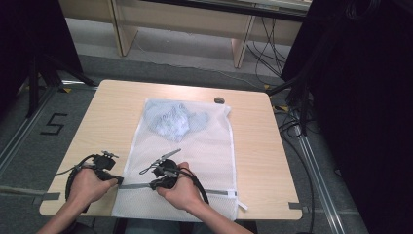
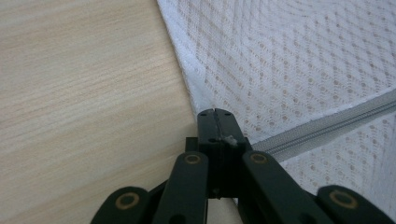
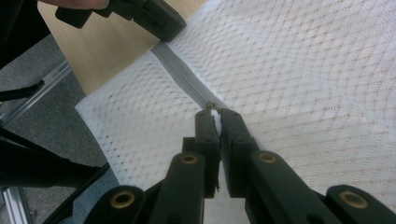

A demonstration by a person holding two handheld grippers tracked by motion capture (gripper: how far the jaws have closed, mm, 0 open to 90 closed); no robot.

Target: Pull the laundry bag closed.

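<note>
White mesh laundry bag (image 1: 182, 161) lies flat along the middle of the wooden table (image 1: 104, 122), a pale blue garment (image 1: 171, 119) inside its far end. Grey zipper (image 1: 221, 192) runs across the near end. My left gripper (image 2: 215, 114) is clamped on the bag's left edge where the zipper begins. My right gripper (image 3: 215, 114) is pinched together on the white zipper pull (image 3: 214, 113), midway along. Floor marking "5" (image 1: 52, 124) left of table; no labels legible on the bag.
</note>
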